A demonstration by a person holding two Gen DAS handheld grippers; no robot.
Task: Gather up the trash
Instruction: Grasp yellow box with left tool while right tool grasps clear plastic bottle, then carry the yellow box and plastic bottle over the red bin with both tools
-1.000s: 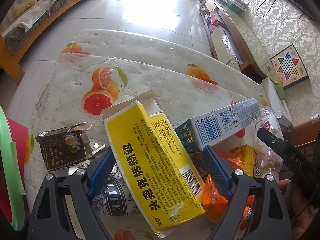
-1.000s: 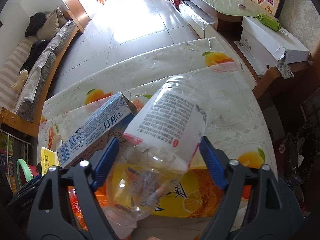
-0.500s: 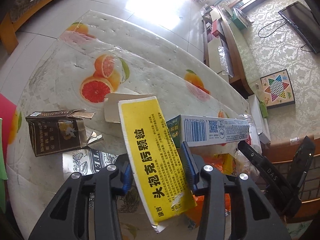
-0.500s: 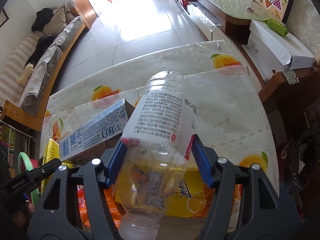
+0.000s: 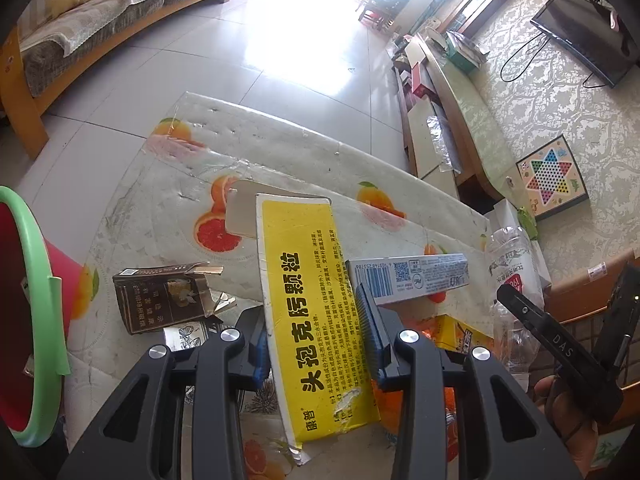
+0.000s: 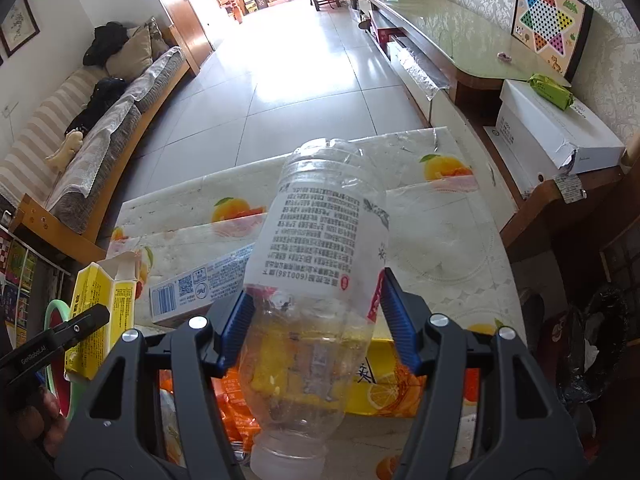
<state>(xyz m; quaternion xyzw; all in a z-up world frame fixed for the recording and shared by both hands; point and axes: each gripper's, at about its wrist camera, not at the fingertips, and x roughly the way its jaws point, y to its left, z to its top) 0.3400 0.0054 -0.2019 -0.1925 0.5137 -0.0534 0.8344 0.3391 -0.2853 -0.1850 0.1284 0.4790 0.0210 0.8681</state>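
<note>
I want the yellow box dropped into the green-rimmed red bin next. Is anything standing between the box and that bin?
Nothing visible does. The left gripper is closing on the yellow box, held above the table. The bin sits off the table's left edge; the brown carton lies flat below that path.

Bucket (image 5: 44, 312) left of table (image 5: 280, 148) — cartons atop

1. The left hand-held gripper (image 5: 316, 336), wide open a second ago, has narrowed onto the yellow box (image 5: 316, 312); its jaws are closing, pads pressing both sides.
2. That box has risen off the worktop (image 5: 168, 184).
3. The right hand-held gripper (image 6: 316, 328) has likewise clamped the clear bottle (image 6: 316, 280), jaws closing, and lifted it.
</note>
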